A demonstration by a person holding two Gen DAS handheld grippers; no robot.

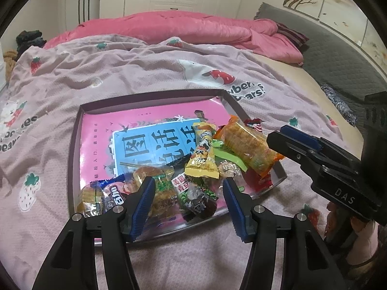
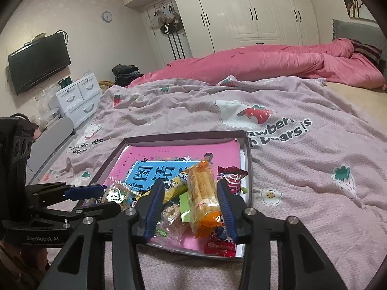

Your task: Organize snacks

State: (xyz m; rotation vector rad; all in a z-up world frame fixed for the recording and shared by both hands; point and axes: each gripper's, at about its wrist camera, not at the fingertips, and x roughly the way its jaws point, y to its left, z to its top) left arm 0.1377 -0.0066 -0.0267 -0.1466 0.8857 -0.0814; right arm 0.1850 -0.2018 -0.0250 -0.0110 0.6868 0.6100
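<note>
A shallow box lid [image 1: 154, 99] [image 2: 183, 136] with a pink and blue printed bottom lies on the bed and holds several wrapped snacks piled at its near side. A long orange cracker pack [image 1: 249, 146] [image 2: 202, 193] lies on top, with a yellow packet [image 1: 202, 155] [image 2: 175, 188] beside it. A green-bean packet [image 1: 193, 188] and a blue cookie packet [image 1: 113, 194] lie at the near edge. A red packet [image 2: 232, 178] lies at the right. My left gripper [image 1: 188, 188] is open above the near snacks. My right gripper [image 2: 189, 195] is open around the orange pack, apart from it.
The lid rests on a pale pink strawberry-print blanket [image 1: 121, 72] [image 2: 302, 181]. A rumpled pink duvet [image 1: 183, 27] [image 2: 266, 58] lies behind. A white drawer unit [image 2: 77, 99] and a wall television [image 2: 38, 62] stand left of the bed.
</note>
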